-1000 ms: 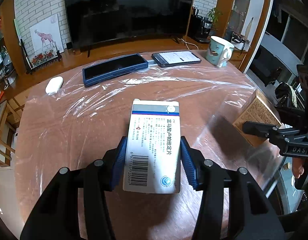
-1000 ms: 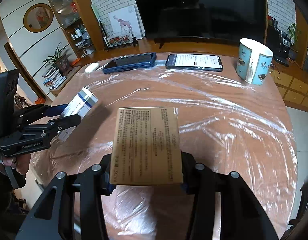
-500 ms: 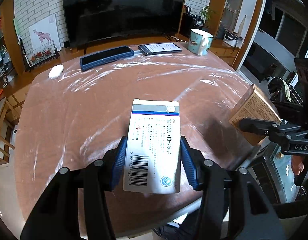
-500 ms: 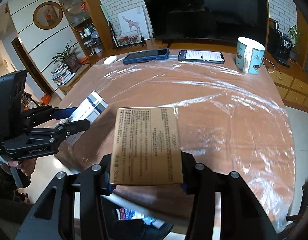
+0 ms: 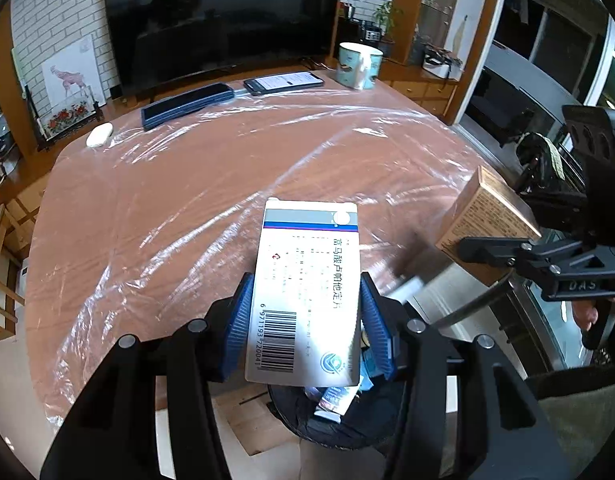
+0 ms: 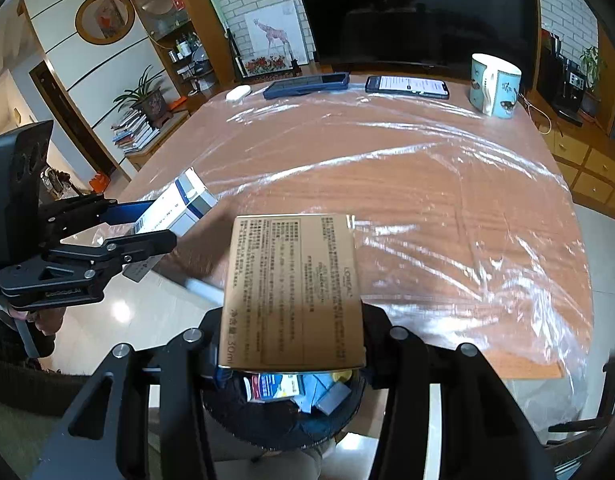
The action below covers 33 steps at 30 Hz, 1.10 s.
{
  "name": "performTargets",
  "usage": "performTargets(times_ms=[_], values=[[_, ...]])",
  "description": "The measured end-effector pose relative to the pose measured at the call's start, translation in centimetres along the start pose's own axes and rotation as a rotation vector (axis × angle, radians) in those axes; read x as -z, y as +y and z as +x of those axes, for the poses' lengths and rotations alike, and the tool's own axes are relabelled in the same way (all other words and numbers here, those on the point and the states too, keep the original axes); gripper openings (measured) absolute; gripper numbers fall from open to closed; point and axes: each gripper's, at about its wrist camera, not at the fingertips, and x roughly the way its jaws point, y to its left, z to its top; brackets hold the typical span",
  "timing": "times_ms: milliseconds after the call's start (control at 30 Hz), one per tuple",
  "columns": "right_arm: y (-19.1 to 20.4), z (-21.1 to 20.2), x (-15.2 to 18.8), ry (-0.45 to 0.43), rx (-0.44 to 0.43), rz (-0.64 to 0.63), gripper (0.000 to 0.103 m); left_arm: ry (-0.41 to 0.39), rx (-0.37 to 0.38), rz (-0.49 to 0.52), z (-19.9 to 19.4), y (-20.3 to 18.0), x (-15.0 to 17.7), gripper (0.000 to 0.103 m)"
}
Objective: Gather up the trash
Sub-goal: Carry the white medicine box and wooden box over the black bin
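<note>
Left wrist view: the left gripper (image 5: 307, 320) is pinching a white medicine box (image 5: 307, 292) between its blue ribbed pads, the flat glossy carton's long axis running straight out along the fingers. It is hanging past the near edge of the table (image 5: 187, 208), and the black-lined trash bin (image 5: 339, 420) is sitting directly below, slightly right of the box. A release should drop it in.

Right wrist view: the right gripper (image 6: 291, 332) is clamping a gold cardboard box (image 6: 293, 292), squarish and matte with fine print, also lying lengthwise along the fingers. It is hovering beyond the table's near edge (image 6: 467, 240), right over the bin (image 6: 283, 408), which is already holding cartons. Both arms look about equally near; crinkled clear film is covering the wooden top.
</note>
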Motion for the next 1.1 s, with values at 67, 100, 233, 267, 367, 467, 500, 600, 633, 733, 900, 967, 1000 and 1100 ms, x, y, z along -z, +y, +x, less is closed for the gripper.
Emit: performTargets(times_ms=[67, 100, 233, 267, 367, 467, 500, 600, 633, 733, 900, 967, 1000, 1100], values=[[0.0, -0.1, 0.5, 0.008, -0.001, -0.002, 0.047, 0.004, 0.006, 0.007, -0.2, -0.4, 0.3, 0.052], [0.1, -0.2, 0.7, 0.012, -0.002, -0.001, 0.047, 0.005, 0.009, 0.008, -0.3, -0.5, 0.4, 0.052], [0.4, -0.2, 1.7, 0.034, -0.008, -0.007, 0.047, 0.008, 0.013, 0.023, -0.6, -1.3, 1.2, 0.052], [0.4, -0.1, 2.0, 0.038, -0.010, -0.010, 0.047, 0.011, 0.014, 0.028, -0.7, -1.5, 1.3, 0.052], [0.8, -0.1, 2.5, 0.050, -0.018, -0.013, 0.047, 0.014, 0.018, 0.041, -1.0, -2.0, 1.9, 0.052], [1.2, 0.0, 3.2, 0.063, -0.027, -0.017, 0.047, 0.015, 0.020, 0.055, -1.2, -2.5, 2.4, 0.052], [1.4, 0.0, 3.4, 0.068, -0.028, -0.020, 0.047, 0.016, 0.020, 0.057, -1.3, -2.6, 2.5, 0.052], [1.8, 0.1, 4.1, 0.081, -0.034, -0.026, 0.047, 0.024, 0.028, 0.064, -1.4, -3.0, 3.2, 0.052], [2.0, 0.1, 4.3, 0.087, -0.035, -0.027, 0.047, 0.029, 0.029, 0.068, -1.4, -3.1, 3.4, 0.052], [2.1, 0.4, 4.9, 0.102, -0.039, -0.029, 0.047, 0.051, 0.037, 0.078, -1.0, -3.6, 4.3, 0.052], [2.2, 1.1, 5.9, 0.134, -0.042, -0.030, 0.047, 0.091, 0.038, 0.095, 0.0, -4.2, 5.6, 0.052], [2.1, 1.4, 6.3, 0.144, -0.042, -0.029, 0.047, 0.107, 0.039, 0.100, 0.5, -4.4, 6.1, 0.052], [2.1, 1.6, 6.5, 0.149, -0.042, -0.028, 0.047, 0.111, 0.040, 0.102, 0.6, -4.4, 6.3, 0.052], [1.9, 2.2, 6.9, 0.164, -0.042, -0.024, 0.047, 0.130, 0.037, 0.107, 1.3, -4.6, 7.0, 0.052]])
